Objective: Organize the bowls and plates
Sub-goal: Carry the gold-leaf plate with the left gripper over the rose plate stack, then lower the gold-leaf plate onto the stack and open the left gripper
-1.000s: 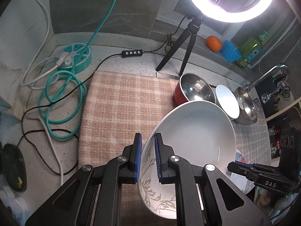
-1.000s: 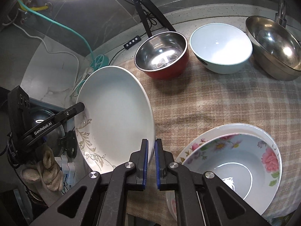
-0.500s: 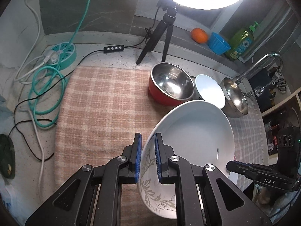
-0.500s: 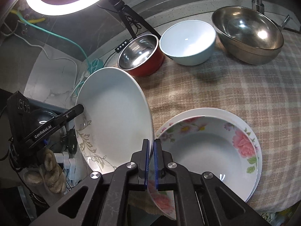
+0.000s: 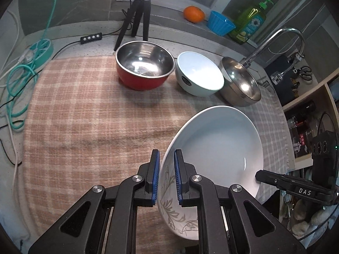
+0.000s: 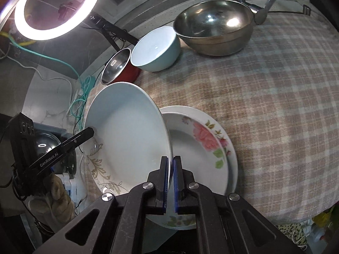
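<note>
Left gripper (image 5: 166, 174) is clamped on the near rim of the white plate (image 5: 218, 146), pads either side of the leaf-patterned edge; the plate is held tilted, lifted off the checked cloth (image 5: 89, 114). Right gripper (image 6: 171, 182) pinches the opposite rim of the same plate, jaws nearly together on the thin edge, so both grippers carry it. Left to right along the back of the cloth: red bowl (image 5: 144, 65) with steel lining, pale blue bowl (image 5: 199, 74), steel bowl (image 5: 241, 82), each standing separately, near one another, none nested. Judgement: task is early to mid; one plate is in transit, apparently toward the floral plate (image 6: 203, 146) that lies just right of and partly under it, and the three bowls are not yet stacked. View differences: the floral plate shows only in the right wrist view, hidden from the left wrist by the carried plate; the ring light (image 6: 57, 8) is also seen only there. The left wrist view alone shows the soap bottle (image 5: 250, 23), tap (image 5: 281, 40) and coiled teal cable (image 5: 19, 82).
</note>
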Demonstrator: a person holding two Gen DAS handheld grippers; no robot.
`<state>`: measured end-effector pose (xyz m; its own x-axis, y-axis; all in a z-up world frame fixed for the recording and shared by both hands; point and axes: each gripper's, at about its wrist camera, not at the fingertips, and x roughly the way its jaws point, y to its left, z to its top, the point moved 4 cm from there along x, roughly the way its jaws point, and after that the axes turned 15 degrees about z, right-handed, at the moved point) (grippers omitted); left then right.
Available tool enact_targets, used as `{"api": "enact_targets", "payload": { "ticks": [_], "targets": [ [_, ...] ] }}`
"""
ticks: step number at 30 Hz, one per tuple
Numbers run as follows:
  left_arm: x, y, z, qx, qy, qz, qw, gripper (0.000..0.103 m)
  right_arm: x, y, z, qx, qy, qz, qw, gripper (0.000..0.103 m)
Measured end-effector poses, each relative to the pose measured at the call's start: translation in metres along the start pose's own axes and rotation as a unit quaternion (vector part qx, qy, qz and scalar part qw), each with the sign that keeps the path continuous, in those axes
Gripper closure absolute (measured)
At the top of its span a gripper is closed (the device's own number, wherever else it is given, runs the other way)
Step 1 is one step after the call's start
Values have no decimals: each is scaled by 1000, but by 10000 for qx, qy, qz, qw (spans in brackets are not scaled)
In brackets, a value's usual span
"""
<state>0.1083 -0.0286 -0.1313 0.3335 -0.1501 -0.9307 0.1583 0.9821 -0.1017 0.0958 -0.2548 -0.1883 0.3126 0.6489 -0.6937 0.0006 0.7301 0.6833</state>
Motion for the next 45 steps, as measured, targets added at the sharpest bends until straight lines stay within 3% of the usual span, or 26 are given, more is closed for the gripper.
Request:
{"api": "enact_targets", "payload": {
  "ticks": [22,45],
  "targets": [
    [17,-33,-31,249,374,10,9990,91,-16,-49,-27,372,172,-173,9990,99],
    [34,-34,-39,354,501,234,9978,91,-3,-47,-26,162,312,-425,9985,99]
  ]
}}
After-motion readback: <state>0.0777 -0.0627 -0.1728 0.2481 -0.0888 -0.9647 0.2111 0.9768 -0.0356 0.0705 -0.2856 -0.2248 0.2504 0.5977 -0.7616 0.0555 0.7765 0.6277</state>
